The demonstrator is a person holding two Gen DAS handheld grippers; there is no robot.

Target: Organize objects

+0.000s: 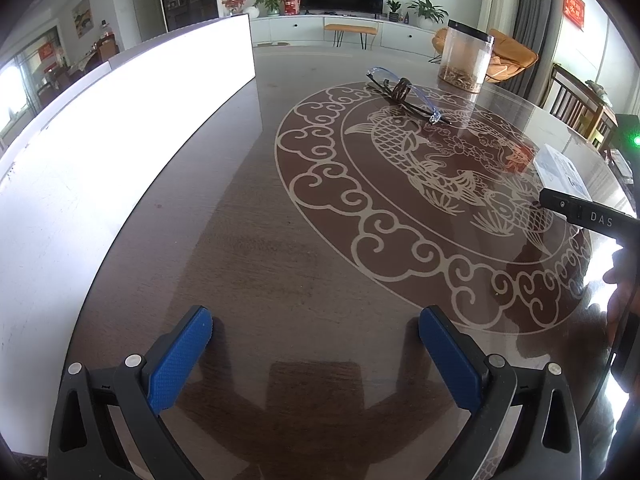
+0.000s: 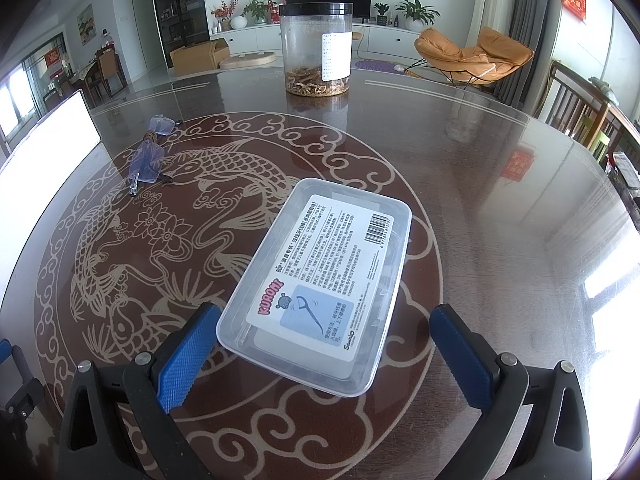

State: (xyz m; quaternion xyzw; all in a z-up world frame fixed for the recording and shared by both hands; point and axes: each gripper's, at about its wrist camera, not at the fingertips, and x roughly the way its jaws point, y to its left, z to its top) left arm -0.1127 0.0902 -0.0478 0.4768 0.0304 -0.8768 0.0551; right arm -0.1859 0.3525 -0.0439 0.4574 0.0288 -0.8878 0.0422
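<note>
My right gripper (image 2: 322, 354) stands wide open with the clear plastic floss-pick box (image 2: 320, 280) lying flat on the table (image 2: 500, 184) between its blue pads; the left pad is just beside the box's near corner, the right pad apart from it. It has hold of nothing yet. My left gripper (image 1: 316, 354) is also fully spread and empty, hovering over bare wood near the white box (image 1: 120, 128) at the table's left side.

The risk I see is the angle: the floss-pick box sits skewed to my fingers, so closing now would likely catch one corner and spin or slide it across the glossy table instead of clamping it. Its smooth walls could also slip out of the pads when lifted.

Farther off lie the blue-rimmed glasses (image 2: 148, 160), well apart to the left, and the clear jar (image 2: 318, 48) with dried bits in its bottom stands upright at the far side. Neither blocks the box; the way to the white box passes near the glasses.
</note>
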